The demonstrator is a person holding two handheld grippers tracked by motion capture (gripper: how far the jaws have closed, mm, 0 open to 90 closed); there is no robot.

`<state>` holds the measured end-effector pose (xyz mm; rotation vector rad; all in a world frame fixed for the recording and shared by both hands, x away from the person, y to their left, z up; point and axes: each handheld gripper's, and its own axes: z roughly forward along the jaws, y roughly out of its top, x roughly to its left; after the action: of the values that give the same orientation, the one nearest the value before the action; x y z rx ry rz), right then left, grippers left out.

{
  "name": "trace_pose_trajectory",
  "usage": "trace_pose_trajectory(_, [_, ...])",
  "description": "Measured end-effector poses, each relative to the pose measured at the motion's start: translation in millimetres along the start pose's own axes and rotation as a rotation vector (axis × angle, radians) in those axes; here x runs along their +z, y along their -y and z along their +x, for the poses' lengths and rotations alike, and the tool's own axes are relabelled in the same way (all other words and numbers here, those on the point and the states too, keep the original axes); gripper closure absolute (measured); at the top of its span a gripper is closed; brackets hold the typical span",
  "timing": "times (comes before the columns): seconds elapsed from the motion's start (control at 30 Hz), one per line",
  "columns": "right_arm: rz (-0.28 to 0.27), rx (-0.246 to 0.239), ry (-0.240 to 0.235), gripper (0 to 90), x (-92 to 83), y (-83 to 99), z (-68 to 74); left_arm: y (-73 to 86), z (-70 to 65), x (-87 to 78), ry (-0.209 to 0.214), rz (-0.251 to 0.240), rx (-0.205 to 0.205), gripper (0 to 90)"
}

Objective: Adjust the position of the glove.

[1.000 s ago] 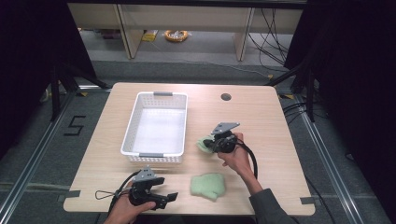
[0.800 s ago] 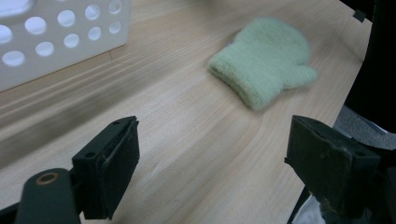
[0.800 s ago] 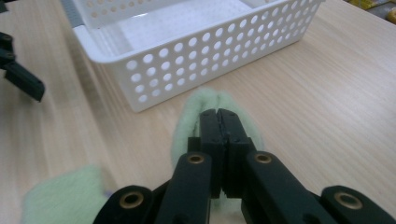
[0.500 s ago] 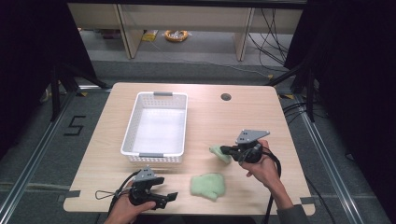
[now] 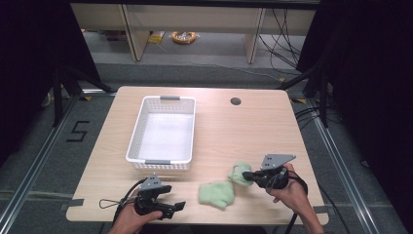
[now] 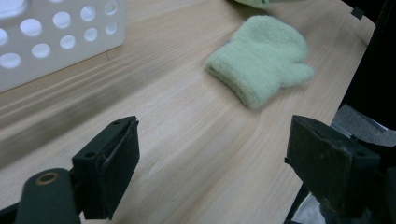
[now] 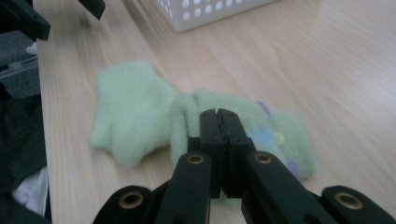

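Observation:
Two pale green mittens are on the wooden table [image 5: 234, 131]. One mitten [image 5: 215, 193] [image 6: 261, 65] [image 7: 130, 109] lies flat near the front edge. The other mitten [image 5: 238, 171] [image 7: 280, 135], with small coloured spots, sits just right of it, and my right gripper [image 5: 247, 175] [image 7: 218, 116] is shut on its bunched fabric. My left gripper [image 5: 178, 207] [image 6: 210, 168] is held low at the front left with its jaws wide open and nothing between them. It points toward the flat mitten, a short way off.
A white perforated basket [image 5: 160, 163] [image 6: 56, 42] [image 7: 210, 9] stands empty at the table's left middle, behind the left gripper. A round cable hole [image 5: 235, 101] is near the back edge. Dark floor and rails surround the table.
My right gripper has carried its mitten from beside the basket toward the front right, down next to the flat mitten. The left gripper has stayed put.

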<state>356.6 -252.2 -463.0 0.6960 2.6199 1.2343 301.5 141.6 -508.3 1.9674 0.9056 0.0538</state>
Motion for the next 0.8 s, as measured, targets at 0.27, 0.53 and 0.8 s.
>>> trace_pose_trajectory(0.27, [0.08, -0.008, -0.046, 89.8, 3.6, 22.0, -0.8, 0.1, -1.3, 0.5, 0.005, -0.001, 0.0, 16.5])
trace_pose_trajectory(0.53, [0.15, 0.053, -0.016, 89.0, 3.8, 28.9, -1.9, 0.0, -1.3, 0.6, 0.005, -0.002, -0.001, 16.5])
trace_pose_trajectory(0.8, [0.192, 0.263, 0.222, 61.2, -2.2, 11.0, 8.1, -0.6, -0.3, -0.2, 0.003, 0.007, 0.002, 16.5])
